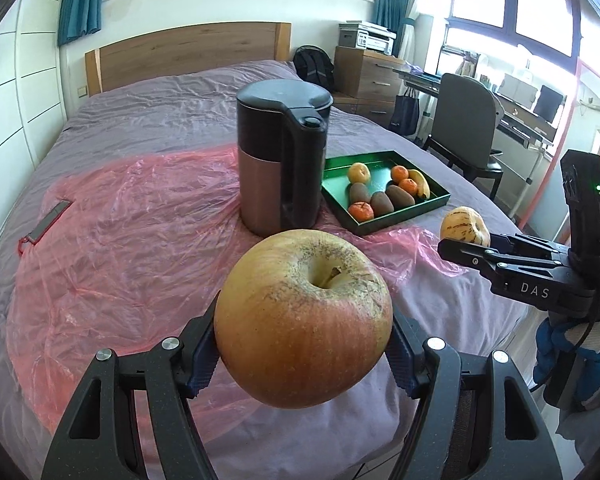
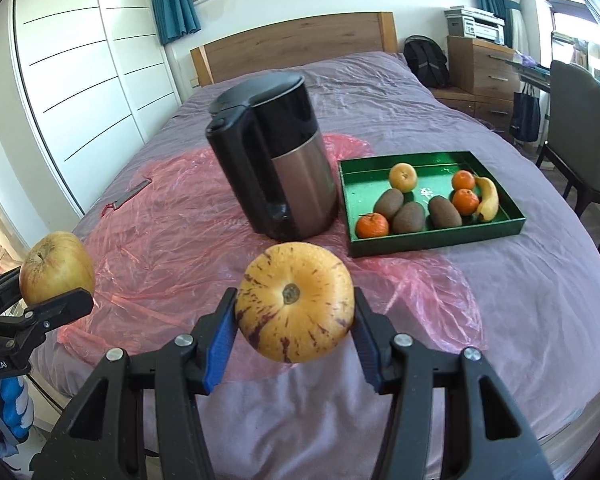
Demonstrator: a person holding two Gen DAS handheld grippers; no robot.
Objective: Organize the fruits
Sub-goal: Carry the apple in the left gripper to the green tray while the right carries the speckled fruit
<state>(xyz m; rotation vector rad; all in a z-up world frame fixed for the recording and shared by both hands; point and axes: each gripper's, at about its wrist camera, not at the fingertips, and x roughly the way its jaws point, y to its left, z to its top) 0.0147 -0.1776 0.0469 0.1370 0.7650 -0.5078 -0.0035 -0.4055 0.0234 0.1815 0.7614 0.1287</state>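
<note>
Left gripper (image 1: 303,354) clamping apple (image 1: 303,330) half-open, stem dimple facing up, right gripper (image 2: 295,340) gripping striped yellow fruit (image 2: 295,306), stem end facing camera, green tray (image 2: 440,240) lying ahead

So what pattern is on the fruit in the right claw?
Yellow-orange skin with dark purple streaks; clearest in the right wrist view.
</note>
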